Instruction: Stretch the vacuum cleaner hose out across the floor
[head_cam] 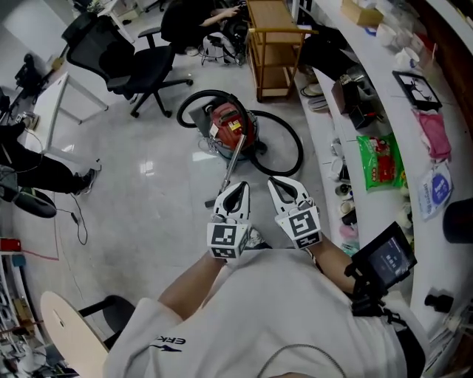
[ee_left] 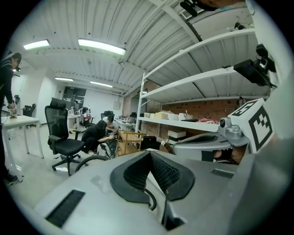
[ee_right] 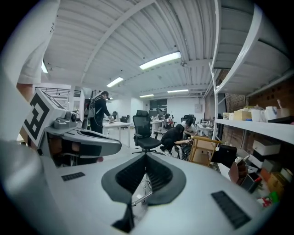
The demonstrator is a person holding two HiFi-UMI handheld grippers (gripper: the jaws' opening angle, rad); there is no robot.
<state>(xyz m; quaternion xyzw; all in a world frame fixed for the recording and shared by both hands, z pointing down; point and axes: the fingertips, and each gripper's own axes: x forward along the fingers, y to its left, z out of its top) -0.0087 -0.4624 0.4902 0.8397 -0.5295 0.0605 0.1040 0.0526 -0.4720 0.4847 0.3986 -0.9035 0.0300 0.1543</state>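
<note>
The red canister vacuum cleaner point(head_cam: 229, 125) sits on the pale floor ahead of me. Its black hose point(head_cam: 294, 144) curls in loops around the canister. A metal wand point(head_cam: 233, 159) runs from the canister toward me. My left gripper point(head_cam: 240, 186) is shut and empty, hovering above the wand's near end. My right gripper point(head_cam: 279, 181) is beside it, also shut with nothing in it. In the left gripper view the shut jaws point(ee_left: 149, 153) point at the room, and an arc of hose point(ee_left: 89, 159) shows beyond them. In the right gripper view the wand point(ee_right: 140, 195) shows below the shut jaws point(ee_right: 146, 157).
A black office chair point(head_cam: 137, 63) stands at far left of the vacuum, a wooden cart point(head_cam: 273, 48) behind it. A long white shelf point(head_cam: 384, 111) with clutter runs along the right. A person crouches by the cart point(head_cam: 196, 18); another person's legs point(head_cam: 37, 173) are at left beside a white desk point(head_cam: 63, 96).
</note>
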